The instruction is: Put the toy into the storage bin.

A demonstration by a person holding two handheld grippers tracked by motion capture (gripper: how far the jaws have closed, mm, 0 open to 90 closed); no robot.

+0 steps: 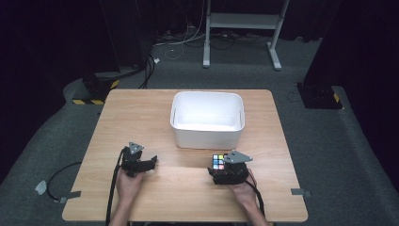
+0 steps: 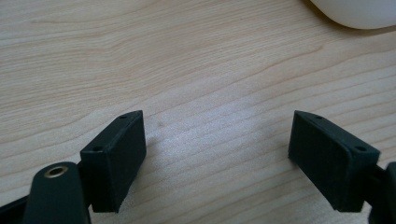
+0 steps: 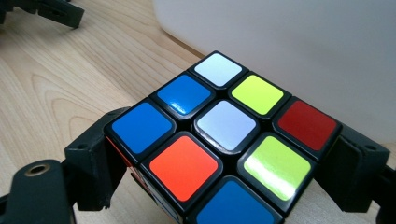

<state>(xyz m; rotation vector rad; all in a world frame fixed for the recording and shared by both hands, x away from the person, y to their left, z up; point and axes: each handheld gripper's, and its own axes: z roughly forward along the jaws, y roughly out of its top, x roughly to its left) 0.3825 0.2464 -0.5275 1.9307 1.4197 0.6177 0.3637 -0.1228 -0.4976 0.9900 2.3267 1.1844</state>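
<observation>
High view looks down on a wooden table (image 1: 188,188) standing on grey carpet; a white tub (image 1: 207,118) sits on the far half of the table, near its middle, and looks empty from above; a person's two hands come in from the near edge, each holding a black tool. Left tool (image 1: 151,162) rests on the table in front of the tub's left corner, well apart from it; in the left gripper view its jaws stand wide apart over bare wood with nothing between them, and a curved white edge of the tub (image 2: 359,11) shows at the upper right. Right tool (image 1: 219,165) sits just in front of the tub's near wall, toward its right side; a colourful puzzle cube (image 1: 218,162) shows at its front end, close to the tub but whether it touches I cannot tell. Right gripper view shows the cube (image 3: 224,140) between the two jaws, one jaw against each side, so the right tool (image 3: 224,172) is closed on it; the cube's top face carries white, blue, yellow-green, red and orange squares; the white wall of the tub (image 3: 289,51) rises just behind it; part of the left tool (image 3: 46,11) lies on the wood at the upper left. Cables trail from both tools back toward the near edge.
</observation>
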